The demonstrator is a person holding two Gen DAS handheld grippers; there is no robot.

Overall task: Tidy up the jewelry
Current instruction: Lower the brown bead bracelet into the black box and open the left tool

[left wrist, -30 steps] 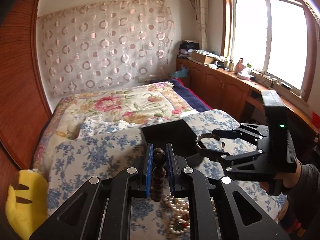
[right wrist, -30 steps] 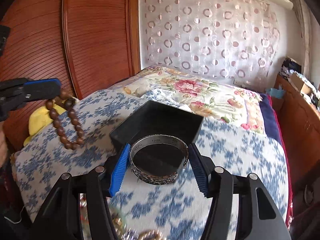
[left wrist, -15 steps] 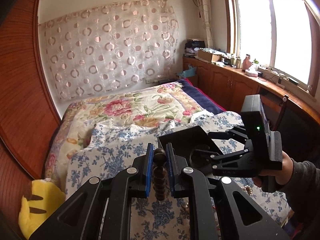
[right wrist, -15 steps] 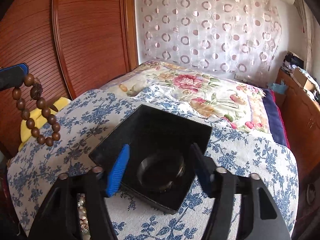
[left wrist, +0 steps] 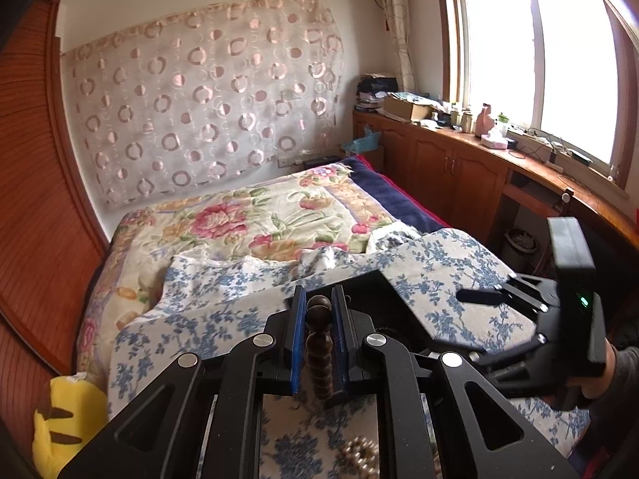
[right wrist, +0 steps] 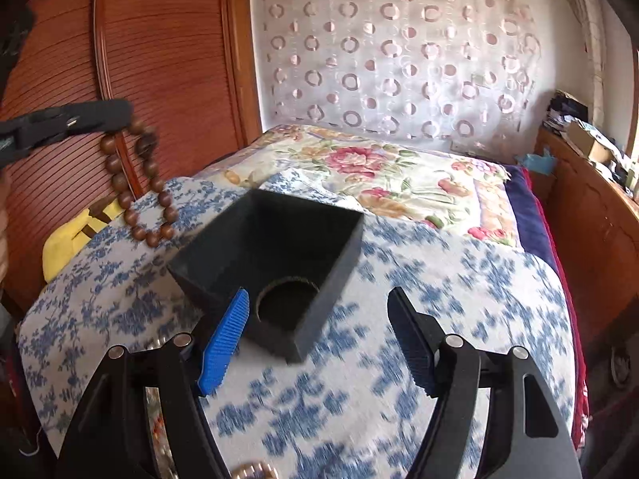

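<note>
My left gripper (left wrist: 317, 343) is clamped on the wooden bead bracelet (left wrist: 318, 353), whose beads are pinched between the blue pads (left wrist: 297, 343) at the lower centre of the left wrist view. In the right wrist view, the bracelet (right wrist: 139, 183) hangs as a closed loop at the upper left of the frame. Its long axis runs top to bottom, and the loop's lowest beads point down toward the blue floral quilt (right wrist: 439, 299).

My right gripper (right wrist: 319, 343) stands with its jaws wide apart and nothing between them, low in its own frame. Just above its fingertips sits the black box (right wrist: 343, 251), open side up, at the frame's centre. A silver bangle (right wrist: 287, 303) lies flat in the box's near corner, ring axis upright.

Step in hand, as I judge it: the bangle is deposited and the bead bracelet is next. The next move calls for carrying the left gripper over the box opening, lowering until the loop's lowest beads are inside the walls, then releasing.

More loose jewelry (left wrist: 361, 453), pearl-like beads, lies on the quilt at the bottom edge of the left wrist view.
</note>
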